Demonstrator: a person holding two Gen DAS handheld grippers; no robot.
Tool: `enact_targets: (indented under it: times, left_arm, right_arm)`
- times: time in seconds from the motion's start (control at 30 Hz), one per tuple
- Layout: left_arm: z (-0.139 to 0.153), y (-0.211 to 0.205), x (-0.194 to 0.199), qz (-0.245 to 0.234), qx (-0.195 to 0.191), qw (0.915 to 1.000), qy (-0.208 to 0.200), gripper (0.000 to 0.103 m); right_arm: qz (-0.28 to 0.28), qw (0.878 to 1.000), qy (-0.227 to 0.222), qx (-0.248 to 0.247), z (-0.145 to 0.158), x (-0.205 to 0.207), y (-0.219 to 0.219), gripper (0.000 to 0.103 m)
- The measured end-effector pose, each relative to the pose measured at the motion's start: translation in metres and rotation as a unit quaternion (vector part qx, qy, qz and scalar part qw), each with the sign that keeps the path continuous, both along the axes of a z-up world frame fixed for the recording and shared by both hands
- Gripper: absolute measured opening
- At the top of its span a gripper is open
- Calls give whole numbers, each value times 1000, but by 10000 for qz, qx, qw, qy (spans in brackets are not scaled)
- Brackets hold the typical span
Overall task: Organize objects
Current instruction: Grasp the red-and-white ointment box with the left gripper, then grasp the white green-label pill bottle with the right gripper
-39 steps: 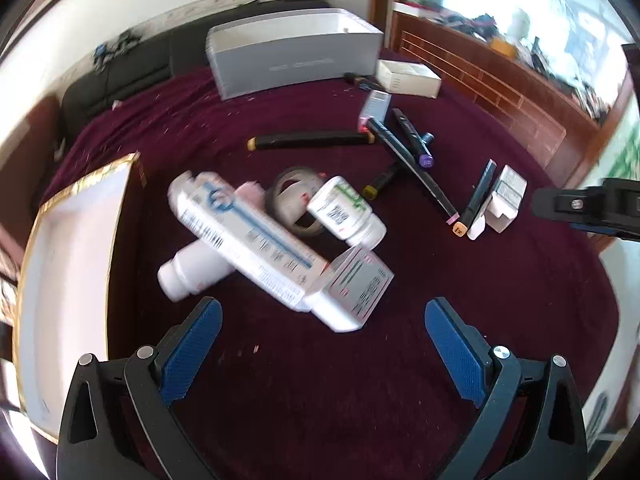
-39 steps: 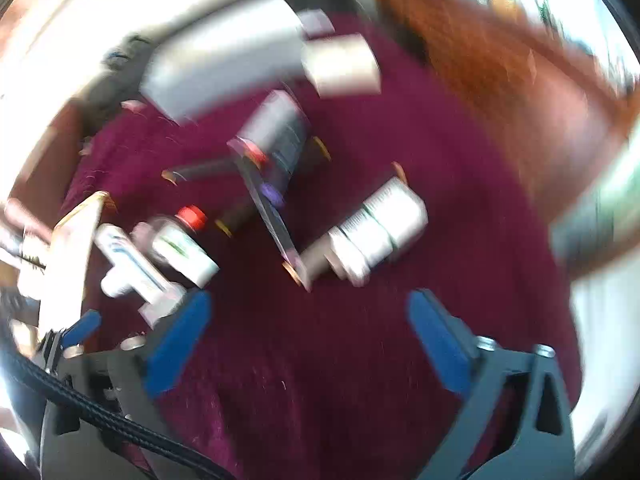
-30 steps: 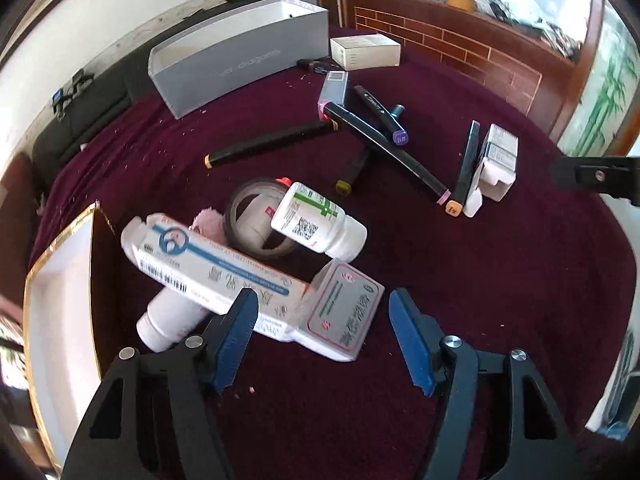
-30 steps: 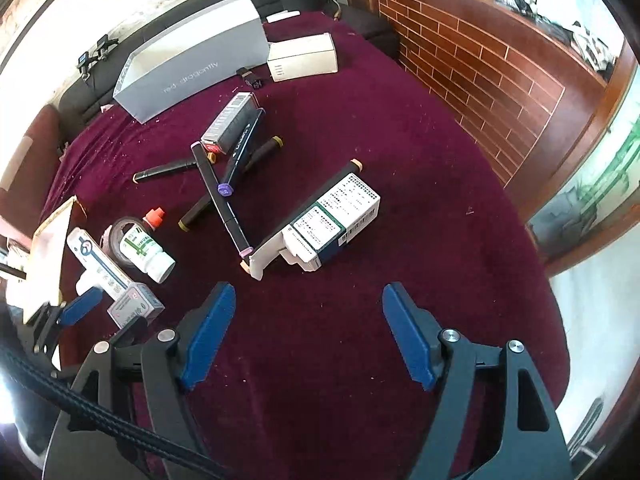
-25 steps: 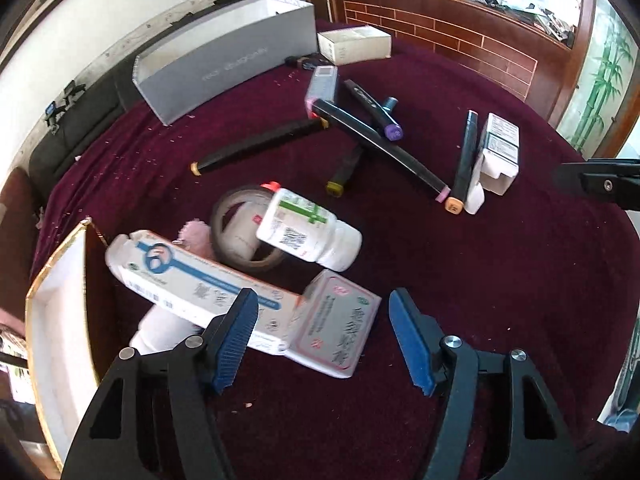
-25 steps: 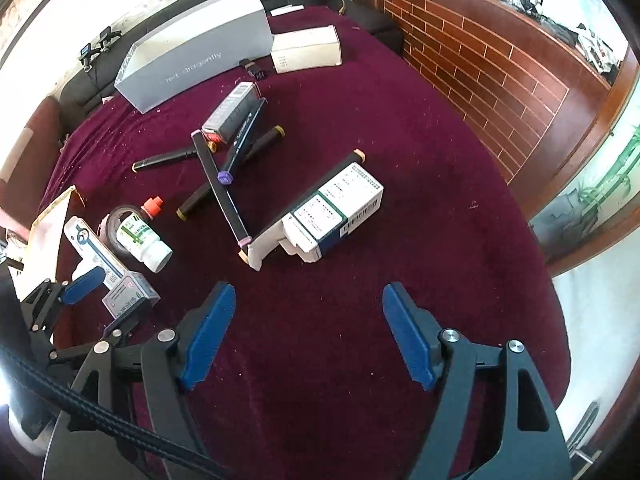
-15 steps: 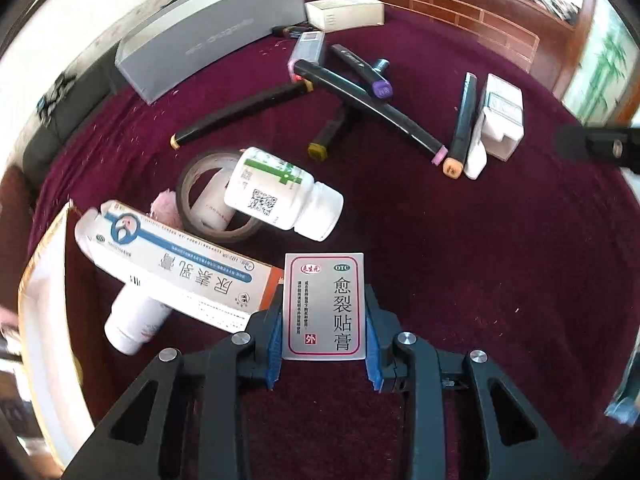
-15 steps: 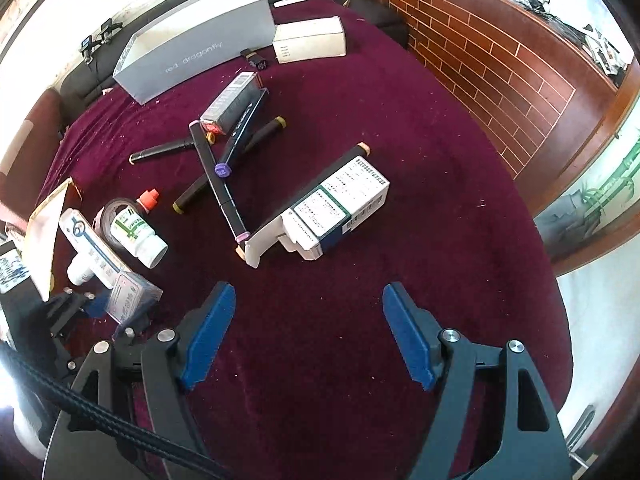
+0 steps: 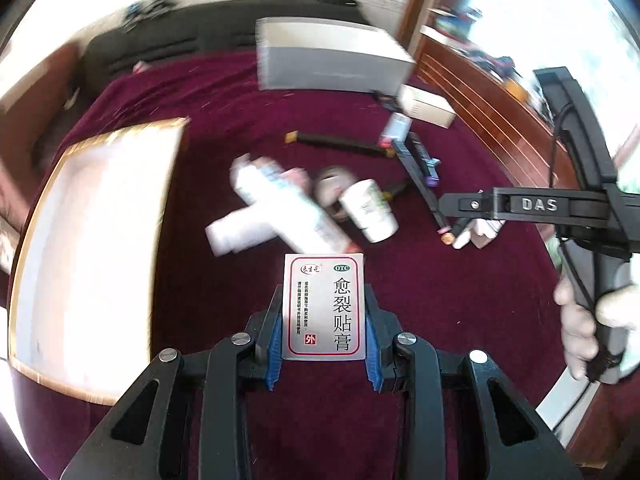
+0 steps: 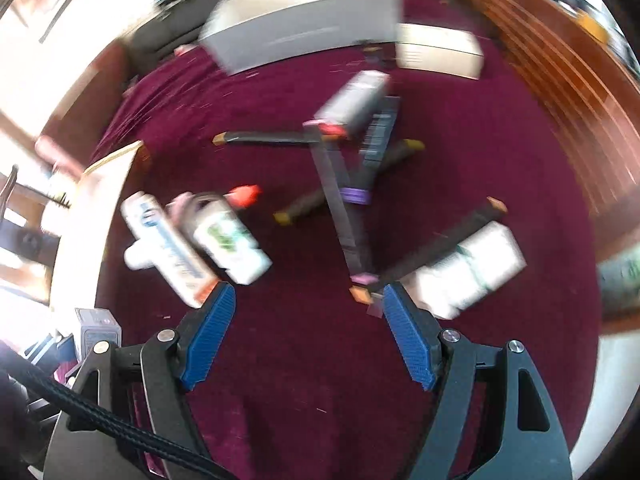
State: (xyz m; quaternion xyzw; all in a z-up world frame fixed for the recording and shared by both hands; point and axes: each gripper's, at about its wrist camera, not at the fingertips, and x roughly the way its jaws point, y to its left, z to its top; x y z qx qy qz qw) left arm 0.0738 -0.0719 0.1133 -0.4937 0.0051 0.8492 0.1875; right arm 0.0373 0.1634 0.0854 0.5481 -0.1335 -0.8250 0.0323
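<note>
1. Now the left gripper [image 9: 323, 326] clamps the silver plaster box [image 9: 323, 307], lifted above the maroon cloth [image 9: 440, 292].
2. The right gripper [image 10: 308, 300] gapes, nothing between its pads, over the markers [image 10: 344, 216].

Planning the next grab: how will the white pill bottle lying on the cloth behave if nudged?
The pill bottle lies on its round side, so it would probably roll. It leans on the long white carton, which may block it. Its plastic looks smooth, perhaps slippery for tongs.
</note>
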Motion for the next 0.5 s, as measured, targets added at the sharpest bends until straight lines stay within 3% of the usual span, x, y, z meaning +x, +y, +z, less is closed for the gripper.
enact_targets:
  times: [0.27, 0.5]
  left_arm:
    - [-13, -47, 16, 593, 83, 9981, -164, 29]
    - [-19, -61, 19, 850, 50, 9961, -245, 29]
  right_arm:
    - [961, 9942, -47, 479, -21, -33, -59, 76]
    - [1238, 9875, -108, 966, -41, -54, -77, 76]
